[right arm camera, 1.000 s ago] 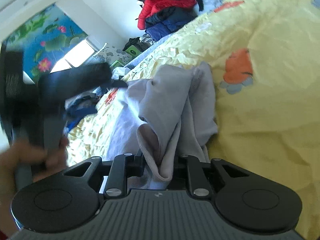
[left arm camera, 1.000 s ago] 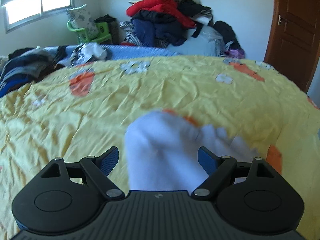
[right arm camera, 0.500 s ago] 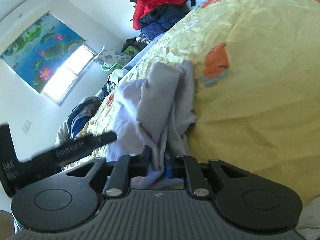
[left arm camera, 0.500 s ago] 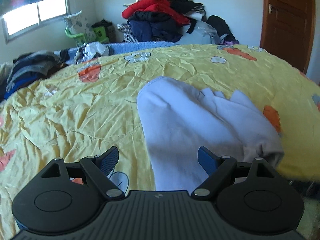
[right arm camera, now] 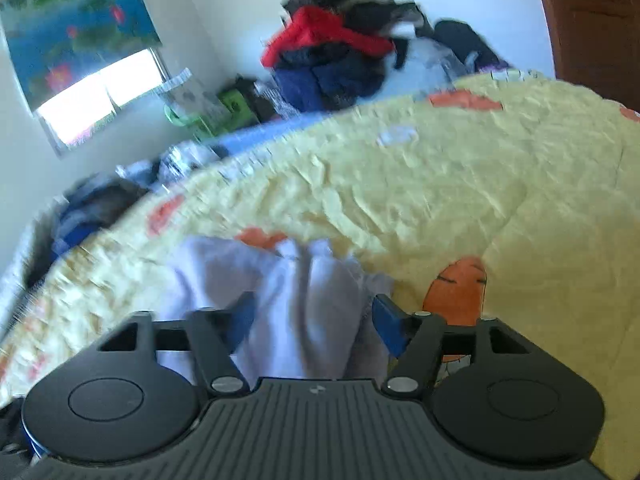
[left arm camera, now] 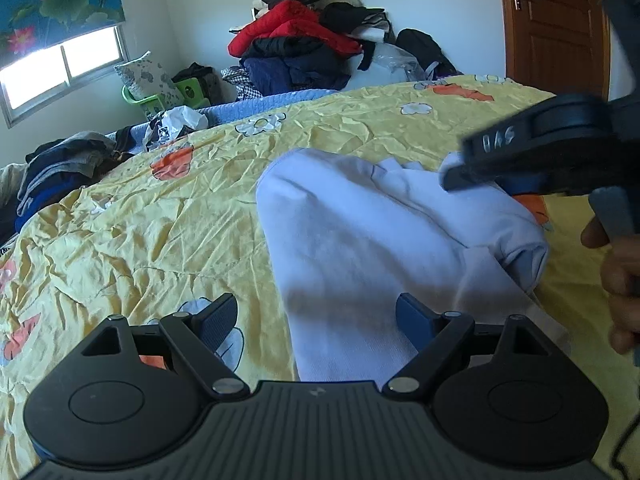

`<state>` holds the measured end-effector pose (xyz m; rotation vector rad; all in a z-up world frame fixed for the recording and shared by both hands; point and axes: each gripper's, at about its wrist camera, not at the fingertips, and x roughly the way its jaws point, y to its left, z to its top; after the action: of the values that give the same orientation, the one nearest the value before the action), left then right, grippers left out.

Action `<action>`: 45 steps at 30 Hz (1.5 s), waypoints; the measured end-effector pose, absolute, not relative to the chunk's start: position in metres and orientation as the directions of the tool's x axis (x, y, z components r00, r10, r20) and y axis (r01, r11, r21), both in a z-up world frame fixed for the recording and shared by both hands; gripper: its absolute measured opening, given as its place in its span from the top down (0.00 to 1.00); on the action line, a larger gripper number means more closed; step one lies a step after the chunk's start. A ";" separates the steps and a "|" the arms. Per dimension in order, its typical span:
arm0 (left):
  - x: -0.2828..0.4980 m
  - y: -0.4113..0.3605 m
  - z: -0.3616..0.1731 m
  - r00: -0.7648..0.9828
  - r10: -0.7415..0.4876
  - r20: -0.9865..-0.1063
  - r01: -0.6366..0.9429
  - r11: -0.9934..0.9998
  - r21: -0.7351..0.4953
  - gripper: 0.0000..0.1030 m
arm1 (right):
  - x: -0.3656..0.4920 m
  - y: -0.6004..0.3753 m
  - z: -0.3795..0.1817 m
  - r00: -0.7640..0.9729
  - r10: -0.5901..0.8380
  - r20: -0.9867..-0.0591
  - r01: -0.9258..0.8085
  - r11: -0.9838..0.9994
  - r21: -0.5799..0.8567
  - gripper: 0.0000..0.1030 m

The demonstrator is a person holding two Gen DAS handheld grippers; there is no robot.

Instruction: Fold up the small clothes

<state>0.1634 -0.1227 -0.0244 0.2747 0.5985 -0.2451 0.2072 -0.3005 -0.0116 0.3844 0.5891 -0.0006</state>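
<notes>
A pale lilac small garment [left arm camera: 372, 236] lies folded over on the yellow bedspread [left arm camera: 152, 216], with a rolled cuff at its right end. My left gripper [left arm camera: 316, 318] is open, its blue pads either side of the garment's near edge, holding nothing. My right gripper [right arm camera: 314, 320] is open above the garment [right arm camera: 304, 292]; that view is blurred. The right gripper's body shows in the left wrist view [left arm camera: 552, 148] over the garment's right part.
A pile of dark and red clothes [left arm camera: 304, 48] stands at the back wall. More clothes [left arm camera: 60, 168] lie at the bed's left edge. A green chair [left arm camera: 160, 96] is under the window. A brown door [left arm camera: 556, 20] is at the right.
My right gripper has let go of the garment and opened, and has swung up over it. The garment now lies flat on the bed. My left gripper stays open.
</notes>
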 end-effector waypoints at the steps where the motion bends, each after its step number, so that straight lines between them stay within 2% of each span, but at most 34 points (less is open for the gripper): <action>1: 0.162 -0.122 -0.024 0.801 -0.150 -0.579 0.308 0.933 0.185 0.15 | 0.210 -0.302 -0.015 0.829 0.121 -0.545 0.103 0.926 0.363 0.92; 7: 0.161 -0.122 -0.030 0.787 -0.169 -0.593 0.333 0.926 0.179 0.15 | 0.192 -0.324 -0.029 0.850 0.085 -0.519 0.155 0.903 0.401 0.90; 10: 0.161 -0.122 -0.032 0.781 -0.171 -0.601 0.329 0.931 0.162 0.15 | 0.188 -0.330 -0.035 0.838 0.070 -0.541 0.185 0.897 0.402 0.59; 13: 0.161 -0.119 -0.034 0.777 -0.174 -0.605 0.322 0.936 0.145 0.15 | 0.161 -0.323 -0.019 0.896 -0.002 -0.443 0.177 0.918 0.354 0.58; 15: 0.162 -0.119 -0.036 0.771 -0.173 -0.613 0.314 0.940 0.130 0.15 | 0.150 -0.310 -0.011 0.903 0.079 -0.422 0.075 0.939 0.336 0.58; 17: 0.161 -0.119 -0.036 0.768 -0.174 -0.617 0.310 0.943 0.120 0.15 | 0.146 -0.294 -0.010 0.884 0.171 -0.436 -0.032 0.951 0.308 0.58; 18: 0.161 -0.119 -0.036 0.768 -0.174 -0.617 0.308 0.944 0.117 0.15 | 0.146 -0.287 -0.012 0.866 0.197 -0.459 -0.067 0.957 0.284 0.55; 21: 0.159 -0.119 -0.037 0.767 -0.172 -0.618 0.304 0.946 0.114 0.14 | 0.157 -0.273 -0.028 0.814 0.126 -0.567 -0.035 0.985 0.168 0.58; 24: 0.157 -0.118 -0.038 0.768 -0.168 -0.618 0.297 0.948 0.111 0.13 | 0.153 -0.277 -0.027 0.824 0.102 -0.557 0.013 0.980 0.198 0.57; 28: 0.156 -0.116 -0.038 0.766 -0.169 -0.620 0.291 0.951 0.101 0.12 | 0.137 -0.269 -0.017 0.847 0.104 -0.520 -0.020 0.986 0.165 0.44; 32: 0.155 -0.114 -0.037 0.761 -0.173 -0.625 0.288 0.954 0.087 0.12 | 0.141 -0.263 -0.029 0.817 0.052 -0.574 -0.002 0.996 0.088 0.43; 38: 0.151 -0.112 -0.036 0.763 -0.174 -0.622 0.292 0.952 0.092 0.12 | 0.127 -0.267 -0.020 0.841 0.073 -0.536 0.006 0.989 0.145 0.38; 41: 0.153 -0.109 -0.034 0.769 -0.173 -0.616 0.289 0.953 0.093 0.12 | 0.117 -0.275 -0.018 0.852 0.058 -0.521 0.030 0.987 0.158 0.30; 43: 0.157 -0.105 -0.032 0.766 -0.178 -0.618 0.287 0.955 0.080 0.12 | 0.113 -0.285 -0.019 0.855 0.060 -0.516 0.048 0.980 0.194 0.20; 45: 0.167 -0.096 -0.032 0.748 -0.212 -0.629 0.290 0.957 0.023 0.12 | 0.113 -0.300 -0.022 0.852 0.074 -0.519 0.068 0.966 0.250 0.16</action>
<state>0.1667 -0.0957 -0.0321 0.1216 0.6715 -0.2749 0.1134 -0.2999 -0.0221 0.2655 0.5534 0.0031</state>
